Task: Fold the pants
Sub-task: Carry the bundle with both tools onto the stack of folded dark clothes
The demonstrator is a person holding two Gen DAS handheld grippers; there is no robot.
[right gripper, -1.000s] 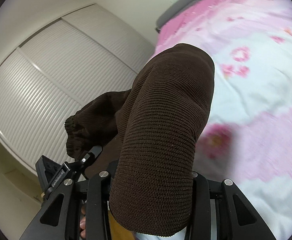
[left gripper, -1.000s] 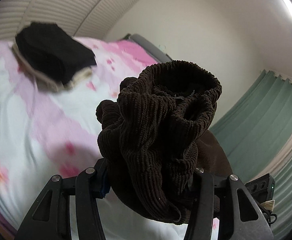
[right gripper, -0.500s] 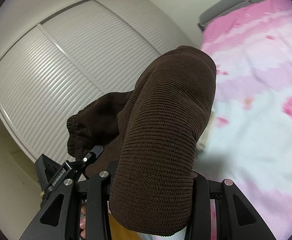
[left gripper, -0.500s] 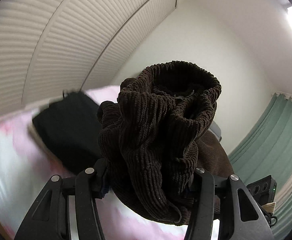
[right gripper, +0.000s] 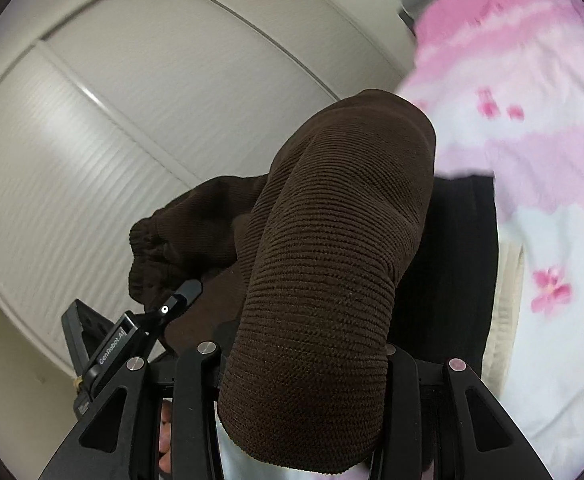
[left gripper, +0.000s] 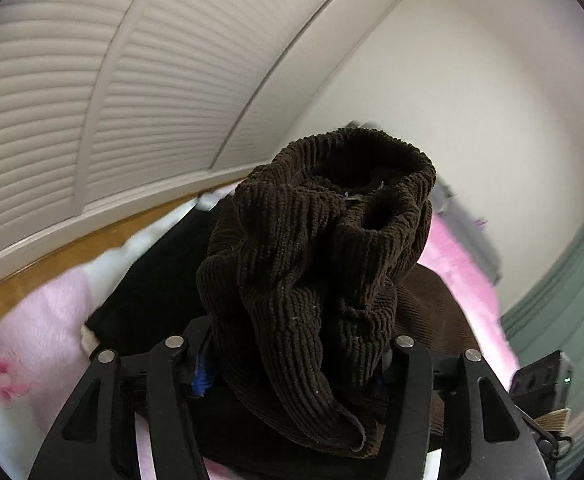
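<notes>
Folded dark brown corduroy pants (left gripper: 315, 272) fill the middle of both wrist views. My left gripper (left gripper: 292, 364) is shut on the bunched waistband end, which stands up between its fingers. My right gripper (right gripper: 299, 364) is shut on a smooth folded edge of the same pants (right gripper: 331, 260). The pants are held above a pile of folded black clothes (left gripper: 152, 304), which also shows in the right wrist view (right gripper: 459, 264). The left gripper's body (right gripper: 132, 332) shows at the lower left of the right wrist view.
The pile lies on a bed with a pink and white flowered cover (right gripper: 531, 128), near its edge. White louvred wardrobe doors (left gripper: 92, 92) and a strip of wooden floor (left gripper: 52, 268) lie beyond. A green curtain (left gripper: 563, 288) hangs at the right.
Both grippers have carried the brown pants across the bed toward the black pile, which has grown from a far patch to lying right beneath them. The grips have not changed.
</notes>
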